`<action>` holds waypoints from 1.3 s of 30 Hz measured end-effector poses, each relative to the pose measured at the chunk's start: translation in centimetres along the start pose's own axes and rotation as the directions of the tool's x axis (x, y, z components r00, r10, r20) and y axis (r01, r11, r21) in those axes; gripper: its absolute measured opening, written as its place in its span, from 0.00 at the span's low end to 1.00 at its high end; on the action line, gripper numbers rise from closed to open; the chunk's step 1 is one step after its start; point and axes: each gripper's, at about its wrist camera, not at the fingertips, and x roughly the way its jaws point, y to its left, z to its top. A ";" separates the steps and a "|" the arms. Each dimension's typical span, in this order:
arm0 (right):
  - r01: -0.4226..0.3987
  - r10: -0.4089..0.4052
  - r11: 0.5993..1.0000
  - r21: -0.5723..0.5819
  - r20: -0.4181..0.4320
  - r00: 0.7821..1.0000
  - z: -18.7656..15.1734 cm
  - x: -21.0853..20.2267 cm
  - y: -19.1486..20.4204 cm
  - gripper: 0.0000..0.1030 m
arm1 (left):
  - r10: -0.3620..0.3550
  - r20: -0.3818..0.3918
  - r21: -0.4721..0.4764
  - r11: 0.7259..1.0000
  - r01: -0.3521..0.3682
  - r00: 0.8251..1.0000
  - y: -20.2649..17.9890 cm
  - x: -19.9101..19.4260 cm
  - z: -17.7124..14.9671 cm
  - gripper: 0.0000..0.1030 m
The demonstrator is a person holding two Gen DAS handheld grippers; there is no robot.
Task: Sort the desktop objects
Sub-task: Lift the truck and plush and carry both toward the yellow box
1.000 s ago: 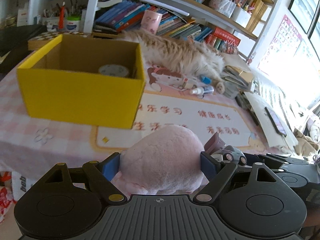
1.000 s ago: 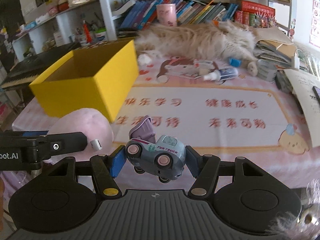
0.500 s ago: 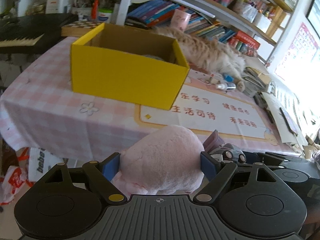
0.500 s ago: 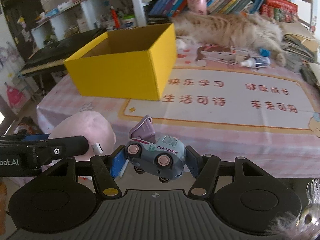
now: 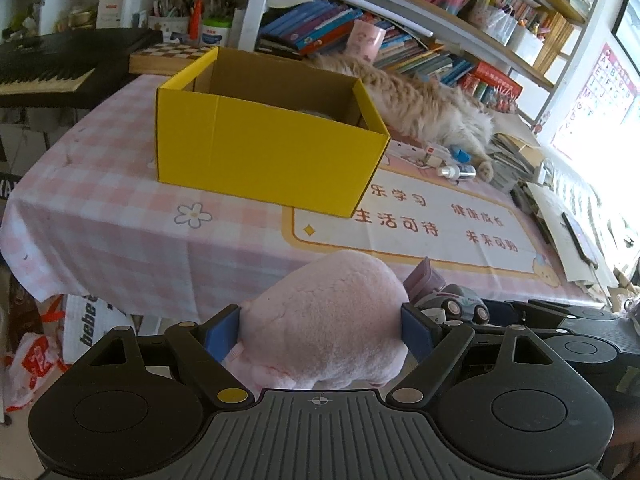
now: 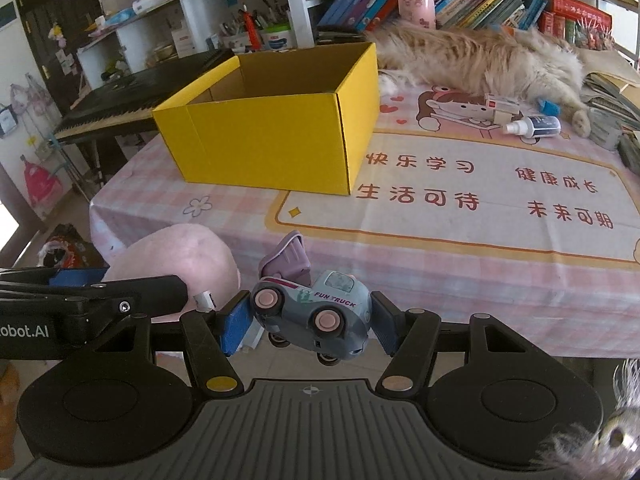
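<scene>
left claw (image 5: 320, 330): clamped on the pink plush (image 5: 326, 320), blue pads pressing in on both sides, so it's properly held and not just resting there.

right claw (image 6: 310, 316): clamped on the toy truck (image 6: 314, 314), the little grey-blue one with pink wheels and "FUN TRUCK" on the side. It hangs tilted between the pads, nose a bit down.

yellow box (image 6: 276, 132): sits open-topped toward the far left part of the desk (image 5: 120, 232), on the pink checked cloth. There's something round inside from the left view, but I can't tell what.

what changed: a second ago the box was big in the left view, pretty much right in front of the plush. Now both claws have pulled back past the near edge of the desk, so the box looks smaller and you can see the cloth hanging down plus the bags on the floor. Grips haven't changed at all, same two toys.

what that means: neither toy is in the box yet, and they're actually further from it than before. My guess is it's a reposition before coming in over the rim.

watch out: there's a cat (image 6: 480, 58) sprawled along the far edge right behind the box, so I'd drop stuff in gently.

other clutter: small spray bottle (image 6: 534, 125) near the cat.
</scene>
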 end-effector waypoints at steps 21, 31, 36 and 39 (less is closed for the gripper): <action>-0.009 0.009 0.999 -0.046 -0.004 1.000 0.8 0.7 1.7 0.58 | 0.016 0.030 -0.051 0.999 -0.014 0.999 1.7 -0.9 0.0 0.83; -0.024 0.023 0.995 -0.102 -0.009 1.000 1.6 1.3 2.4 0.58 | 0.033 0.053 -0.069 0.997 -0.029 0.998 2.1 -0.4 0.8 0.83; -0.020 0.021 0.995 -0.103 0.005 1.000 2.8 2.0 1.9 0.58 | 0.062 0.086 -0.059 0.997 -0.057 0.994 2.1 0.0 2.0 0.83; -0.010 0.014 0.995 -0.098 0.038 0.999 4.3 2.4 1.2 0.58 | 0.081 0.121 -0.062 0.995 -0.074 0.989 2.2 0.0 3.3 0.83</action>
